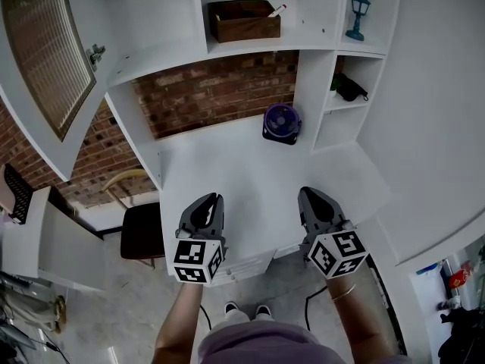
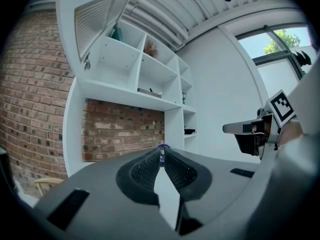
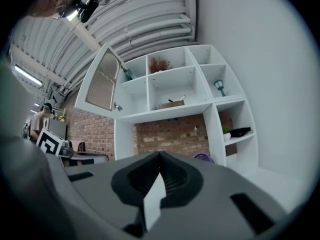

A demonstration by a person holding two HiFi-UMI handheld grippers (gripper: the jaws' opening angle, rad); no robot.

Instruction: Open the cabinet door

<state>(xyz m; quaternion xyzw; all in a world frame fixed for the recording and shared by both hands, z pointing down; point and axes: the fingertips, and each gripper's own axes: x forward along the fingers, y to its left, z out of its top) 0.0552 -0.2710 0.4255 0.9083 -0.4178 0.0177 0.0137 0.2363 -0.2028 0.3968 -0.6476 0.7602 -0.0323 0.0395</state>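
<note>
White shelf unit [image 1: 317, 89] against a brick wall [image 1: 220, 89], with a white desk [image 1: 250, 177] below it, seen from above in the head view.

Door [image 1: 45, 59]: louvred panel in a white frame at the unit's upper left. It stands swung wide open, clear of its compartment, with the interior exposed. The left gripper view [image 2: 97, 19] and the right gripper view [image 3: 102, 81] both show it angled out from the top-left compartment.

Shelf contents: a brown box [image 1: 244, 21] lies in the middle compartment. A small teal lantern [image 1: 358, 15] stands upright in the upper right compartment. A dark object occupies the compartment below it, but its kind cannot be told. A purple fan [image 1: 282, 121] sits on the desk against the unit's right upright.

Left gripper [image 1: 212, 197]: over the desk's near edge, well apart from the door. Its own view [image 2: 161, 153] shows the jaws a narrow slit apart at the tips, with nothing between them.

Right gripper [image 1: 309, 192]: beside the left one, also over the near edge and far from the door. Its own view [image 3: 160, 155] shows the jaws closed tip to tip and empty.
</note>
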